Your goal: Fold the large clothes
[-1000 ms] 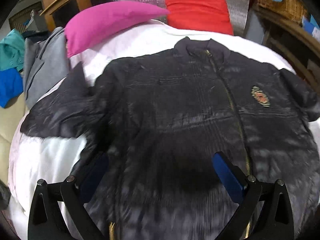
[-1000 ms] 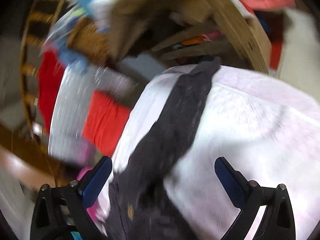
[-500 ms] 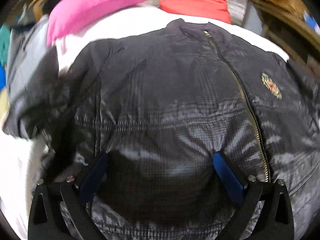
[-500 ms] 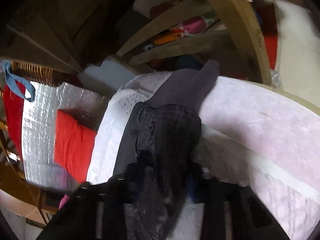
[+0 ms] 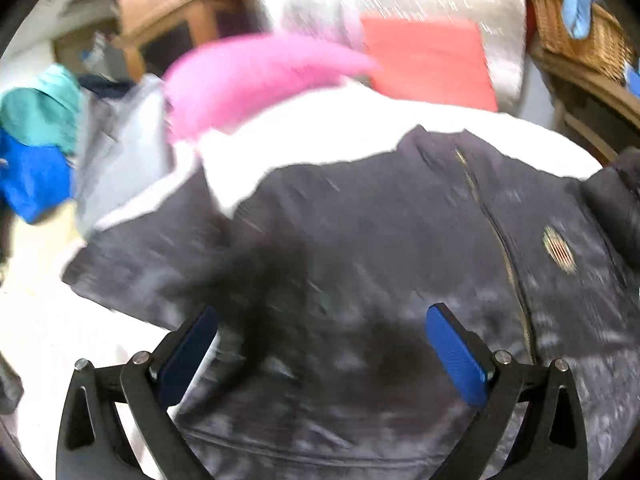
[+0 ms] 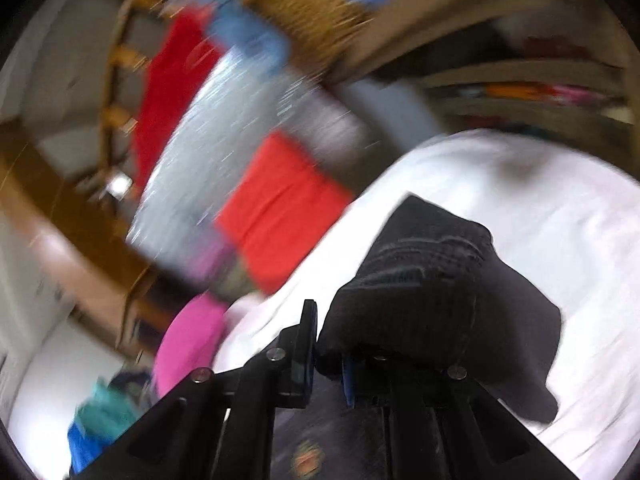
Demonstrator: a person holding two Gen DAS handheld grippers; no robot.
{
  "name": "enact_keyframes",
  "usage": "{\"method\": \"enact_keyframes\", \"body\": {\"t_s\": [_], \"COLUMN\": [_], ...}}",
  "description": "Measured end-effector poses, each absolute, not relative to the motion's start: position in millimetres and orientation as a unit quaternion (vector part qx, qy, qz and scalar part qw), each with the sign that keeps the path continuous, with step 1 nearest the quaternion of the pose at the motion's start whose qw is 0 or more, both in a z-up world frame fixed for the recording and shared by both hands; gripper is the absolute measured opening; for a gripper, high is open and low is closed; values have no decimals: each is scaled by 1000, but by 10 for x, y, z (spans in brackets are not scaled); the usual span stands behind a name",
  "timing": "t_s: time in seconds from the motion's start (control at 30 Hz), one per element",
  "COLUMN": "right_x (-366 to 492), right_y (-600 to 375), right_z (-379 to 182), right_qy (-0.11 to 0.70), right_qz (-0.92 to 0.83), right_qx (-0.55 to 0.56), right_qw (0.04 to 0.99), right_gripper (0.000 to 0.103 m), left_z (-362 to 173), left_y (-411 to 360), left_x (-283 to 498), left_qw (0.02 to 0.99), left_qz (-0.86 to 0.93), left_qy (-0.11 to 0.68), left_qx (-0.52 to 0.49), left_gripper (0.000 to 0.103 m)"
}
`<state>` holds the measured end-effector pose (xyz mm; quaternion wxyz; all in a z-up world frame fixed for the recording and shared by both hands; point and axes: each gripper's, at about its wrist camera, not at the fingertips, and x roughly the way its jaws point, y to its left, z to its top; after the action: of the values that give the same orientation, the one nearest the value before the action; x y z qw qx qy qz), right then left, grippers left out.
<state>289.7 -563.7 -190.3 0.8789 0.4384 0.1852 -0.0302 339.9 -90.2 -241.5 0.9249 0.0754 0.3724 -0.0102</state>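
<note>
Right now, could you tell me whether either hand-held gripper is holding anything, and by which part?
The right hand-held gripper is shut on the dark jacket's sleeve, bunched at its jaws. The left hand-held gripper is open above the jacket, holding nothing.

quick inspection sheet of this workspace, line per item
surface: white bed cover, mostly bare around the garment
job's things: dark jacket spread front up, zipper closed, crest badge on the chest; one sleeve bunched and lifted
clutter: pink pillow, red cushion, grey garment, teal and blue clothes at the bedside
grippers: left tool open above the jacket's lower front; right tool shut on the sleeve
cables: nothing seen
surroundings: wicker basket, wooden shelving, silver foil panel; both views motion-blurred
</note>
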Motion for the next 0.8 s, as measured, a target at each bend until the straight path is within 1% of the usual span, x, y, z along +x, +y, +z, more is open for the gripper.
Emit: {"method": "enact_keyframes", "body": {"t_s": [0.2, 0.3, 0.43, 0.5, 0.53, 0.57, 0.6, 0.7, 0.8], "right_x": [3042, 3174, 3324, 3432, 3444, 3390, 3386, 3207, 3015], "right_y": [-4210, -3690, -3042, -2775, -2697, -2686, -2634, -2690, -2829], "right_z": [-1785, -1970, -2197, -2364, -2441, -2508, -2563, -2575, -2370], "right_qy": [240, 276, 343, 390, 412, 425, 441, 439, 414], "right_qz": [95, 139, 190, 209, 214, 215, 214, 220, 241], "right_qx": [381, 367, 337, 318, 316, 317, 320, 321, 329], "right_qw": [888, 878, 856, 838, 828, 820, 811, 810, 814], "right_gripper": [12, 12, 14, 24, 49, 81, 85, 85, 85], "left_z": [-2077, -2002, -2022, -2065, -2068, -2072, -2075, -2062, -2049], "left_y": [-504, -304, -101, -35, 7, 38, 59, 61, 18], "left_x": [3279, 3217, 3231, 3252, 3261, 3267, 3280, 3229, 3208], "left_qw": [941, 946, 948, 947, 946, 945, 945, 946, 949], "left_qz": [-2, 6, 20, 26, 27, 28, 29, 28, 27], "left_qy": [338, 325, 318, 321, 323, 324, 324, 321, 314], "left_qx": [28, 8, -4, -9, -14, -18, -22, -27, -22], "left_gripper": [103, 103, 103, 103, 103, 103, 103, 103, 103]}}
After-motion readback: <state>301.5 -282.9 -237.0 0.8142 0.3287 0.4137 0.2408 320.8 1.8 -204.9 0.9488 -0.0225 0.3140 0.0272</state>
